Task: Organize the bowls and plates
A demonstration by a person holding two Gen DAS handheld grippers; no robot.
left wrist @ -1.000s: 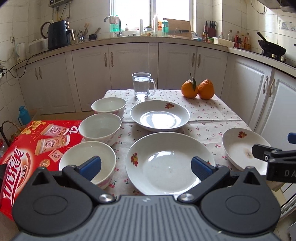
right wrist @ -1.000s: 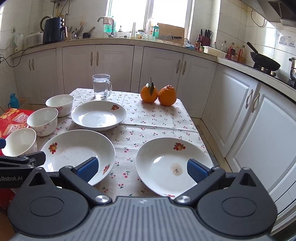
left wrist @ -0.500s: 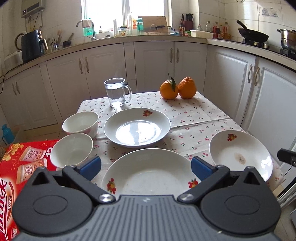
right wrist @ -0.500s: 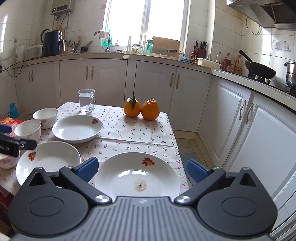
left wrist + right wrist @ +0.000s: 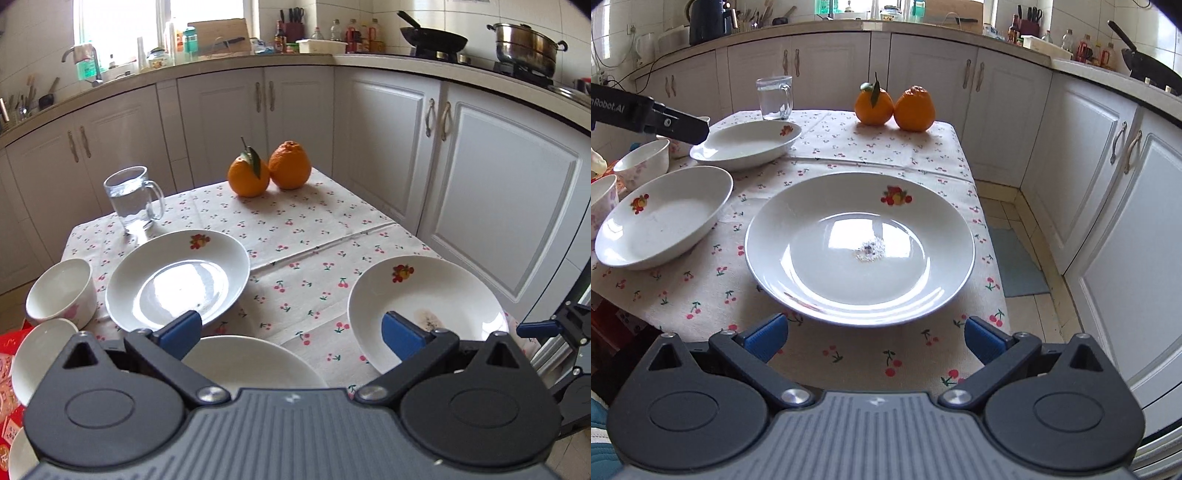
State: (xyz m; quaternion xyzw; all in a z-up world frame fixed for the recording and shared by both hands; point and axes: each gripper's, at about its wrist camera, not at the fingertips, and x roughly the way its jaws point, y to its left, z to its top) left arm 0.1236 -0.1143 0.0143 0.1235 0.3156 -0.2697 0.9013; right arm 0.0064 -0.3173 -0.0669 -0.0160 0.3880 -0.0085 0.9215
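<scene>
While both jaws gape empty, near plate half hidden, bowls cropped.

Three white fruit-print plates upright on cherry tablecloth — bowls along left edge

Just ahead of my right gripper, a plate sits on the table. Two more plates lie ahead to its left, bowls beyond them. Behind stand a glass mug and two oranges.
</scene>
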